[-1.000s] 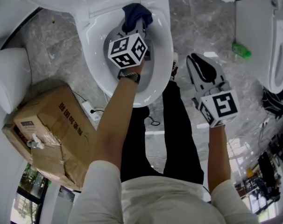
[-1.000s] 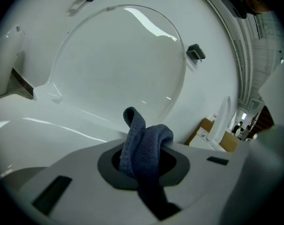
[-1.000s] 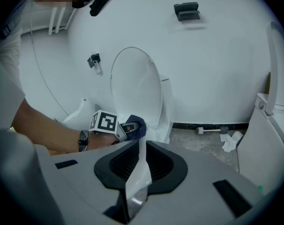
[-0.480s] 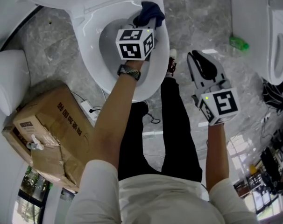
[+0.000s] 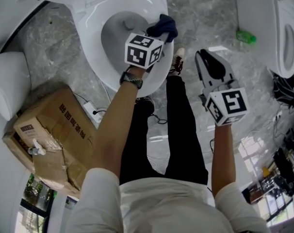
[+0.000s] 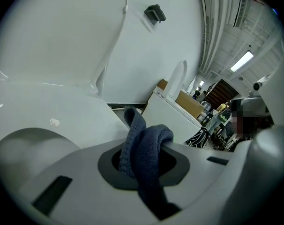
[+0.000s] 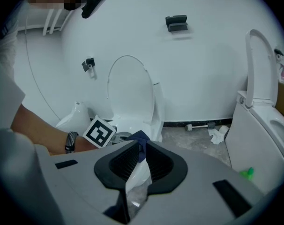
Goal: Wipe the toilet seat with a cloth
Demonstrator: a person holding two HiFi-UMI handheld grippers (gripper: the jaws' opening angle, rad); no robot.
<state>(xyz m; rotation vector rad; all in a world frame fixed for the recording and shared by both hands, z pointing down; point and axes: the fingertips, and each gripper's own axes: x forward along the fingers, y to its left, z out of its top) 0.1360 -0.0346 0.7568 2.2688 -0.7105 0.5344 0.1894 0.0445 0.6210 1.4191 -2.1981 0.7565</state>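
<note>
The left tool (image 5: 157, 35) is clamped on a dark blue cloth (image 5: 164, 26). The cloth is folded thick between the jaws so that a wad sticks out past the tips, which leaves soft fabric rather than plastic to meet the surface. It sits at the right side of the toilet seat (image 5: 91, 52), over the outer edge. The tool slopes down across the bowl to reach it, which I judge to be mid-wipe along the ring. I cannot tell whether the cloth presses on the seat or only skims it.

The right tool (image 5: 204, 58) has its jaws a narrow slit apart with nothing between them. It hangs over the floor (image 5: 205, 13) to the right of the toilet, well apart from the seat, probably kept out of the way because this job needs only one hand. The lid (image 6: 57, 36) stands raised at the far end, leaving the whole ring open to wipe.

The toilet bowl (image 5: 115, 35) shows a grey inside with a drain opening toward the far end and nothing loose in it; I cannot make out any water. On the floor at near left sits a torn cardboard box (image 5: 52, 130) with a small white object (image 5: 34, 149) on top. The inside of the box is hidden. A second toilet (image 5: 283, 38) stands at far right, its bowl only partly in view.
</note>
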